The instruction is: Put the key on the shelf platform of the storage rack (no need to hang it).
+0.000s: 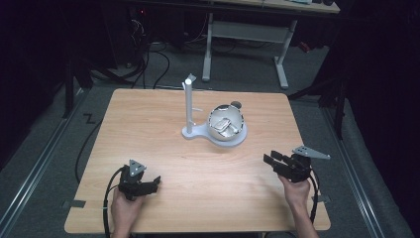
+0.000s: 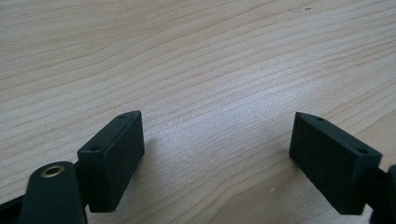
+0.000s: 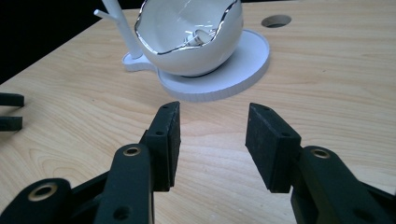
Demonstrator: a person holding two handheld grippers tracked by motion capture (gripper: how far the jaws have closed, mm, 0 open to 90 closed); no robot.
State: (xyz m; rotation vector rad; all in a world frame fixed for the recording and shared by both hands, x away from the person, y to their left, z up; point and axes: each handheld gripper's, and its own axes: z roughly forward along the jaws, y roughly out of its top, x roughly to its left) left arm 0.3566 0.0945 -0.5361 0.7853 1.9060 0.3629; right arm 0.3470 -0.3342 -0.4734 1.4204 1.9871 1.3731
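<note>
With nothing lying between, ahead of the right gripper (image 3: 212, 140) stands a white egg-shaped bowl (image 3: 191, 51) on a white stand base (image 3: 247, 70), thin post (image 1: 188, 106) rising just beside. Seen closer from the right gripper view: small silvery pieces (image 3: 198, 37) inside the bowl, too small to identify. Jaws on right and left gripper (image 2: 217, 158) parted, gripping nothing, over bare table (image 2: 210, 56).

We list one white, silver-rimmed eggshell-shaped bowl (image 1: 226, 124), upright on its white stand (image 1: 194, 133), at the bench's (image 1: 148, 148) far centre.
</note>
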